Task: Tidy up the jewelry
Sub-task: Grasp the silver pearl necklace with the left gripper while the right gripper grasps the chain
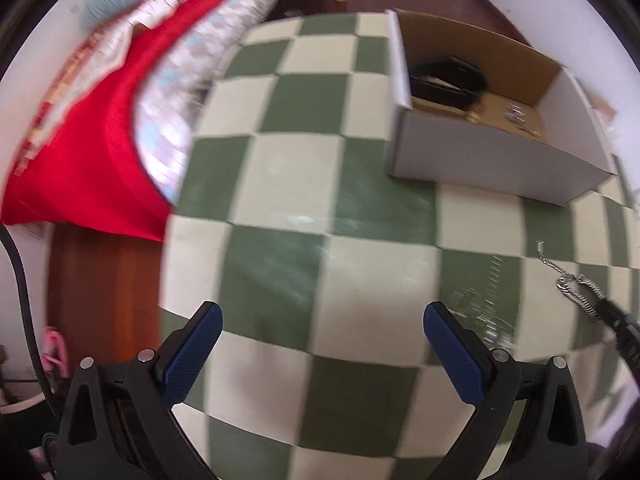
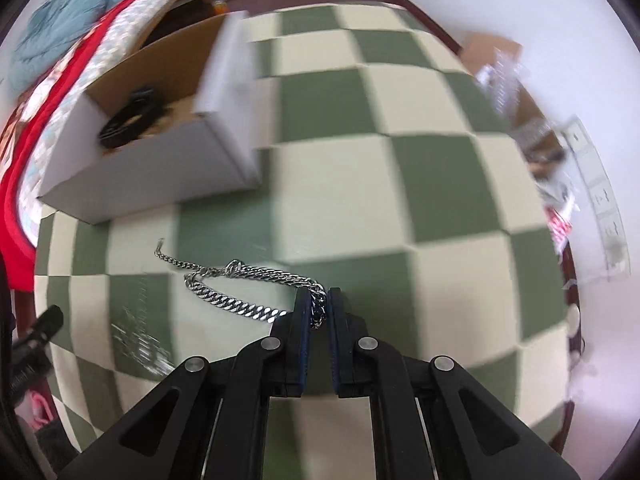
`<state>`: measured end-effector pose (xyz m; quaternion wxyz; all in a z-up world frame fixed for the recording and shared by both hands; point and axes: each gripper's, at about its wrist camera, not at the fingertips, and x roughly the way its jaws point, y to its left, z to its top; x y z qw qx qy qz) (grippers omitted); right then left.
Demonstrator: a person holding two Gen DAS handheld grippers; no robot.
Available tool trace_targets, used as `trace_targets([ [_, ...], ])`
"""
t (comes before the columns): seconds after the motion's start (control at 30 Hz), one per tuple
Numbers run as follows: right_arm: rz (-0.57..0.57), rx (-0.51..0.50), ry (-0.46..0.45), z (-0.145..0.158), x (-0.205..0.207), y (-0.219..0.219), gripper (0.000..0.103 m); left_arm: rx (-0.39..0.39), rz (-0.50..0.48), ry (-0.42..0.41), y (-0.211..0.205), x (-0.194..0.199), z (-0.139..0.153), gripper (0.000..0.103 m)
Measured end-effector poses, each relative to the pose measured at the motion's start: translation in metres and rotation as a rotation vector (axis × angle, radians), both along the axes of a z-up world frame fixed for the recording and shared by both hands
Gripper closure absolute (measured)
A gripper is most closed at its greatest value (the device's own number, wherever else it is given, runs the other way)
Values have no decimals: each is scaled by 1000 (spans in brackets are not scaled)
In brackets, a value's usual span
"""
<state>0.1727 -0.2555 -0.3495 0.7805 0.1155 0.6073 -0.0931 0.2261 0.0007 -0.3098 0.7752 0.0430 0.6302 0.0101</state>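
My right gripper (image 2: 319,300) is shut on one end of a silver chain (image 2: 236,286); the rest of the chain trails left over the green and cream checked table (image 2: 400,180). The chain (image 1: 572,284) also shows at the right edge of the left wrist view, with the right gripper's tip (image 1: 620,320) on it. My left gripper (image 1: 322,320) is open and empty above the table. An open cardboard box (image 1: 480,160) stands at the far right of that view, holding a black band (image 1: 448,80) and small silver pieces (image 1: 520,118). The box (image 2: 160,168) also shows far left in the right wrist view.
A red and patterned bedspread (image 1: 92,140) lies beyond the table's left edge. A blurred shiny item (image 2: 140,344) lies on the table near the chain. Clutter of clear packets and cardboard (image 2: 532,128) sits past the table's right edge.
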Motion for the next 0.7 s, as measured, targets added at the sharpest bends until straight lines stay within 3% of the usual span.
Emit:
trace_targets([
  [0.1,-34,46,24,-2,-20,-23,95,-97,-12,33,-10,-5,-3,3],
  [0.2,-68,133,50,-3,-34,-37,93,-137,-41,51,-27,-8,-5,10],
  [0.23,-78,158,53,-3,-38,-40,88,-148,-58,52,-34,-9,-5,12],
  [0.33,-119,181,28,1,-46,-45,58,-121,-135,42,-62,-13,-7,15],
  [0.47,-133,194,15,6,-55,-49,58,-62,-215,58,-89,-19,-19,39],
  [0.7,-102,170,18,6,-42,-38,58,-59,-217,50,-98,-24,-22,45],
])
